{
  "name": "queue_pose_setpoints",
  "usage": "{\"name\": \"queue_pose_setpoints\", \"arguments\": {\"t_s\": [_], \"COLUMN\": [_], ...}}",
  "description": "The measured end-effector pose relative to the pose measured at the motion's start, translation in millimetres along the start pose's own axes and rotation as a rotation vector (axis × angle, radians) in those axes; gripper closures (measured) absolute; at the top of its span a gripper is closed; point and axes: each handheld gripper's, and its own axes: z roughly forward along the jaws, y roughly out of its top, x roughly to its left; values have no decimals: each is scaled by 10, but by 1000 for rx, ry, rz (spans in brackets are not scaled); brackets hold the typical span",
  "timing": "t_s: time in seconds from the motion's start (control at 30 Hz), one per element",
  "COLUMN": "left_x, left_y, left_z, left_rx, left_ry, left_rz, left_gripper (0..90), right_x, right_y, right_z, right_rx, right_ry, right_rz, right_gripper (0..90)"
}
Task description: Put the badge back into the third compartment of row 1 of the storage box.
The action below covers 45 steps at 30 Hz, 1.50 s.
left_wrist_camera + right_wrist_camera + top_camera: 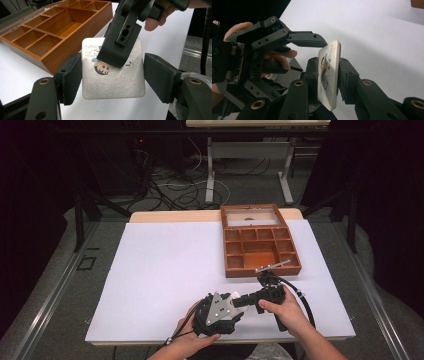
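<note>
Nearest the high view's lens, at 6 o'clock on the counter (pixel 165 270), the person's left hand (pixel 187 340) carries the left tongs (pixel 113 77). They are pressed in as far as they go on the side edges of a small square coaster (pixel 117 85), white with a cartoon print, which they hold up off the surface rather than lying on it. Just to the right, the right hand (pixel 287 312) brings the right tongs (pixel 329 77) in from 3 o'clock. Their pads sit against the printed face and the back of the same coaster, pinching it through its thickness. Both tools have it at once, so this looks like the middle of a hand-over from left to right. Up at 1 o'clock stands the open wooden compartment box (pixel 262 271), well apart from the hands.

The next move probably calls for the left tongs to spread and back away without tugging the coaster. The right grip has to be firm first, as the smooth faces could slip. Then comes the carry toward the box.
</note>
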Motion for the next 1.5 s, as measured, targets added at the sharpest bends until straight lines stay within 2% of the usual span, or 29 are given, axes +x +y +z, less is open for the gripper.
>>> {"name": "queue_pose_setpoints", "arguments": {"t_s": [0.27,0.63,0.93,1.17,1.5], "left_x": [-10,-22,-24,-5,38], "left_y": [-3,-3,-12,-24,-44], "left_z": [2,4,14,28,40], "left_rx": [0,-5,1,10,19], "left_ry": [-4,3,1,3,7], "left_rz": [10,16,6,-5,-33], "left_gripper": [334,334,325,282,248], "right_x": [-27,-36,-32,-41,-57], "right_y": [-3,-4,-2,-1,2], "right_z": [1,-9,-12,-29,-77], "right_rx": [14,12,21,3,-18], "right_ry": [24,45,36,38,-1], "right_rz": [29,54,50,45,15], "right_gripper": [809,839,847,848,848]}}
